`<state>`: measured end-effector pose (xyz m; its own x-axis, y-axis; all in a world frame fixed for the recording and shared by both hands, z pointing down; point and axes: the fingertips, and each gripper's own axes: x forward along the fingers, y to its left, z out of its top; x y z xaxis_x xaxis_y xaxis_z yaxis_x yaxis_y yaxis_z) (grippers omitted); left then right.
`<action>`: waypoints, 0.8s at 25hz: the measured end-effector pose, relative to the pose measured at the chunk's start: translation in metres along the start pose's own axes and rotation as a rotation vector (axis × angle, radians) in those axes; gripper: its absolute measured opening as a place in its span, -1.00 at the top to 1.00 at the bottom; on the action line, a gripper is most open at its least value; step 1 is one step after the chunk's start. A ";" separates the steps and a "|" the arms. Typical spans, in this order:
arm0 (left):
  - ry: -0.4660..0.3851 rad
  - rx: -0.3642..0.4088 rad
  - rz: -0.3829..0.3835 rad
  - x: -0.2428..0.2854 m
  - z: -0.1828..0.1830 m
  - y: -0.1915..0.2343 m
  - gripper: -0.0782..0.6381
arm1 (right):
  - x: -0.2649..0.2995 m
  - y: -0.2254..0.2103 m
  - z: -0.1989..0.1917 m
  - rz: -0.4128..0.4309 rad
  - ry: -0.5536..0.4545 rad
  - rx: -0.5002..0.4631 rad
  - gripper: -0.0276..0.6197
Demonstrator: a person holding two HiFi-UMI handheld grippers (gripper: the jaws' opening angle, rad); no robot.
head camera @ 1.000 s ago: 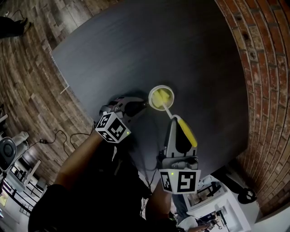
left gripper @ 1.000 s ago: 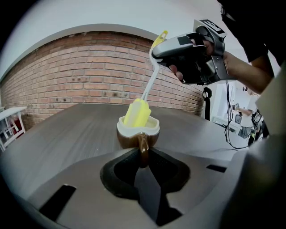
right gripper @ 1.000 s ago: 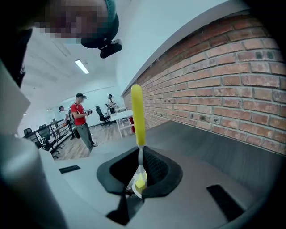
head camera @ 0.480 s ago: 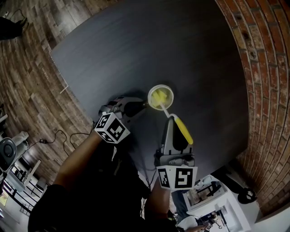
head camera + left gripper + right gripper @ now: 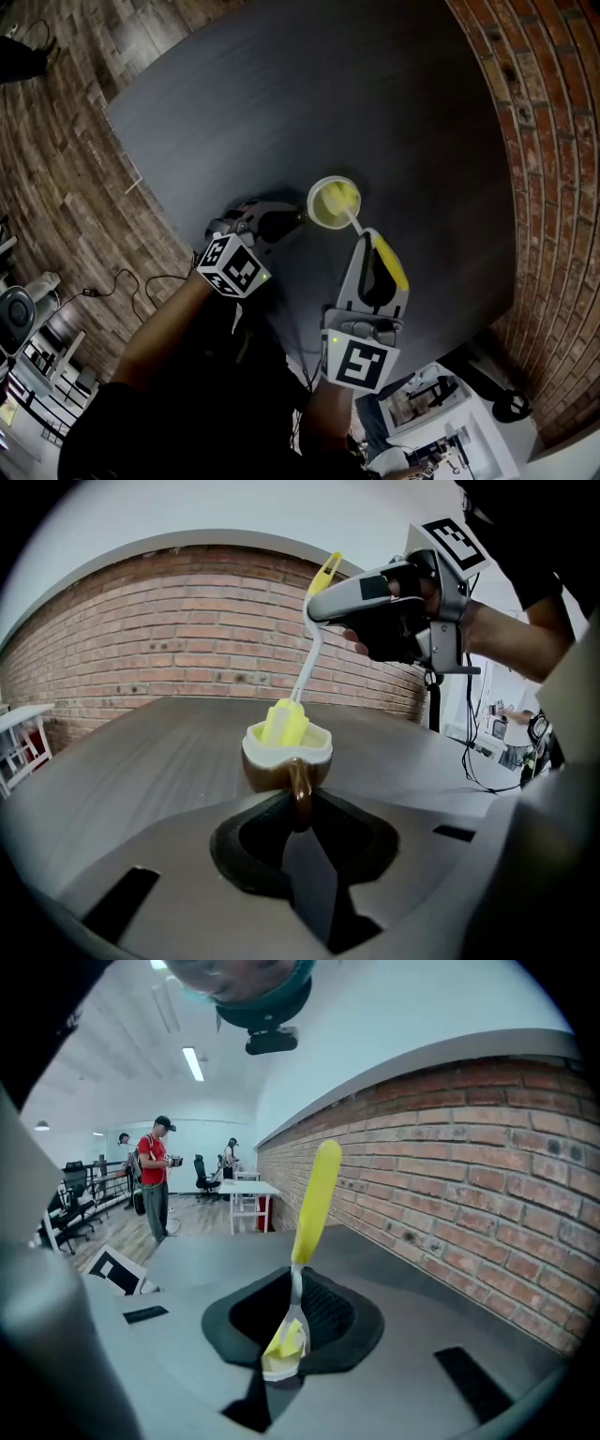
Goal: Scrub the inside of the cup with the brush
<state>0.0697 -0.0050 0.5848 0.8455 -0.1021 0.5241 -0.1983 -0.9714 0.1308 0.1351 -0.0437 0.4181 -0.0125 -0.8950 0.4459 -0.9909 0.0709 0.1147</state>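
Cup (image 5: 335, 202), brown outside and cream inside, stands upright on the near half of the dark round surface (image 5: 281, 94). In the left gripper view the cup (image 5: 286, 757) sits straight ahead with its ear (image 5: 299, 794) turned toward the camera. The left tongs (image 5: 300, 808) are closed on that ear, one dark pad against each side of it. From above, the left tongs (image 5: 298, 217) reach in from the cup's left.

Inside the cup sits the yellow head of the brush (image 5: 336, 199). Its thin white neck rises at a slant out over the rim, toward the person. The right tongs (image 5: 362, 242) are clamped on the brush where the neck meets the long yellow grip, and that grip lies back along the top of the tongs. In the right gripper view the brush (image 5: 314, 1204) runs between the closed pads of the right tongs (image 5: 292, 1312), with its head down in the cup (image 5: 279, 1368) below. The left gripper view shows the brush (image 5: 284, 722) standing in the cup and the right tongs (image 5: 314, 607) held above it, tilted downward.

A brick wall (image 5: 553, 141) curves round the surface on its right. A wood-plank floor (image 5: 56, 169) lies to its left. Far behind, in the right gripper view, a person in a red top (image 5: 153, 1180) stands near white desks (image 5: 246, 1190).
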 end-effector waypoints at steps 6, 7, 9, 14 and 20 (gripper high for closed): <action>-0.002 -0.004 0.002 -0.001 0.000 0.002 0.58 | -0.001 0.007 -0.001 0.078 0.006 0.029 0.76; -0.002 -0.003 0.002 -0.001 0.000 0.001 0.58 | -0.001 0.010 -0.001 0.106 0.011 0.046 0.76; -0.002 -0.003 0.002 0.000 0.001 0.001 0.58 | -0.001 0.014 -0.001 0.153 0.022 0.083 0.76; -0.005 -0.008 -0.004 0.001 0.001 0.000 0.58 | -0.006 0.019 -0.003 0.236 0.043 0.159 0.76; -0.004 -0.006 -0.003 0.002 0.002 0.000 0.58 | -0.010 0.022 -0.004 0.263 0.069 0.154 0.76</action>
<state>0.0718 -0.0053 0.5843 0.8480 -0.1001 0.5204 -0.1991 -0.9703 0.1377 0.1142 -0.0318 0.4197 -0.2668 -0.8224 0.5025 -0.9637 0.2237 -0.1456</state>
